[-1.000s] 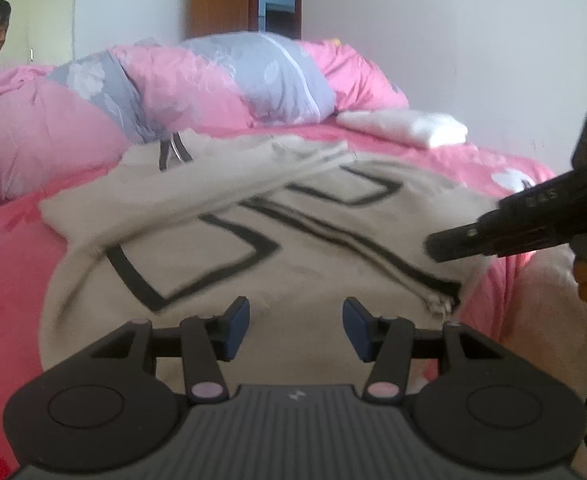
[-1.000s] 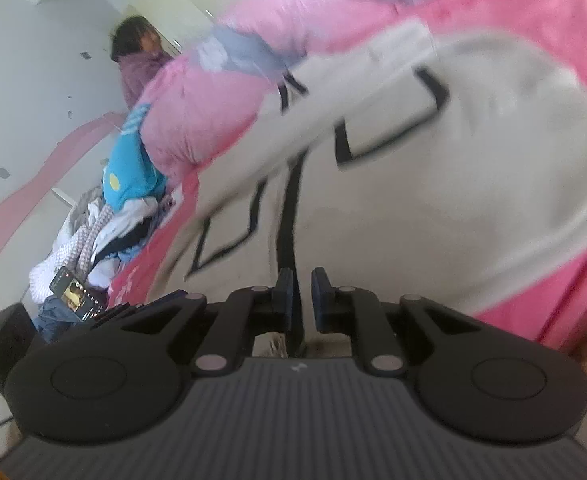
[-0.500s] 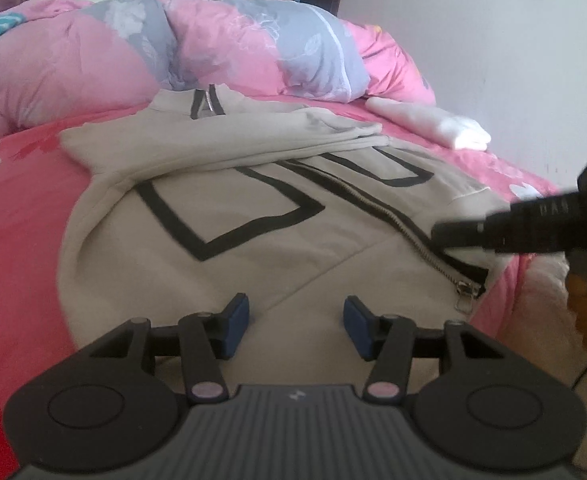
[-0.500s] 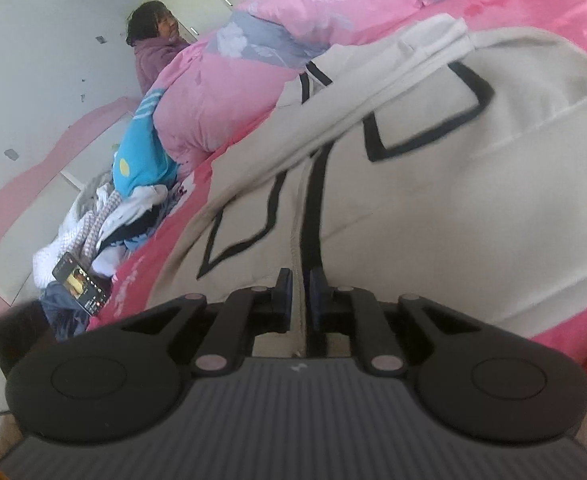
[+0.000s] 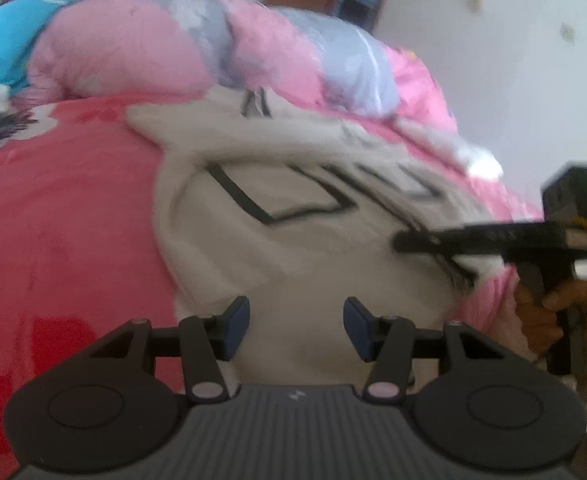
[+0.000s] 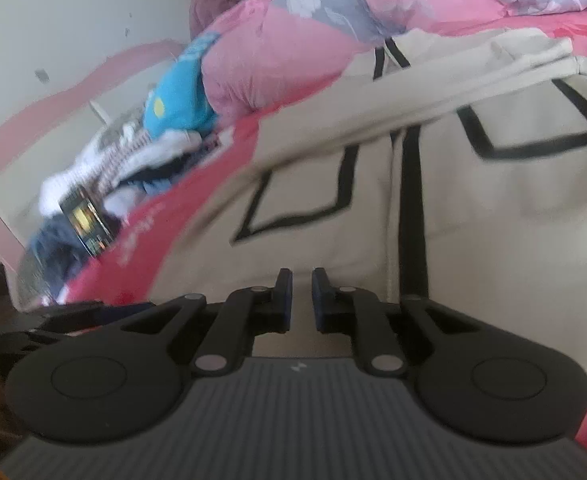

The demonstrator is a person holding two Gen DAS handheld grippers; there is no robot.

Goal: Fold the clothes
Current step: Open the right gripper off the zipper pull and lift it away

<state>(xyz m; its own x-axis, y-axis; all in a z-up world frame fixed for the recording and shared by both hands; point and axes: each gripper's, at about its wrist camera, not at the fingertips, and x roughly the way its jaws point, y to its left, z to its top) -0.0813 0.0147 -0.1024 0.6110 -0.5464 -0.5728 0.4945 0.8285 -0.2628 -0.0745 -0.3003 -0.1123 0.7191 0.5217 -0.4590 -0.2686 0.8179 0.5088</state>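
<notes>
We see the cream jacket (image 5: 301, 240) spread flat on the pink bed (image 5: 61, 216), its bottom edge at the near edge (sleeves laid across the chest, so folding looks partly done). Our left tongs (image 5: 296, 326) hover wide apart over that bottom edge. Our right tongs (image 6: 302, 300) are nearly together with a small gap, holding nothing; next we think both must pinch the bottom edge.

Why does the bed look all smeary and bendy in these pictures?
Left wrist view: the cream jacket and pink quilt are smeared by motion, while the left gripper stays sharp. Right wrist view: less smear, the jacket's black lines are readable, though the clothes pile is soft. Both views bulge and have dark corners from the fisheye lens.
</notes>
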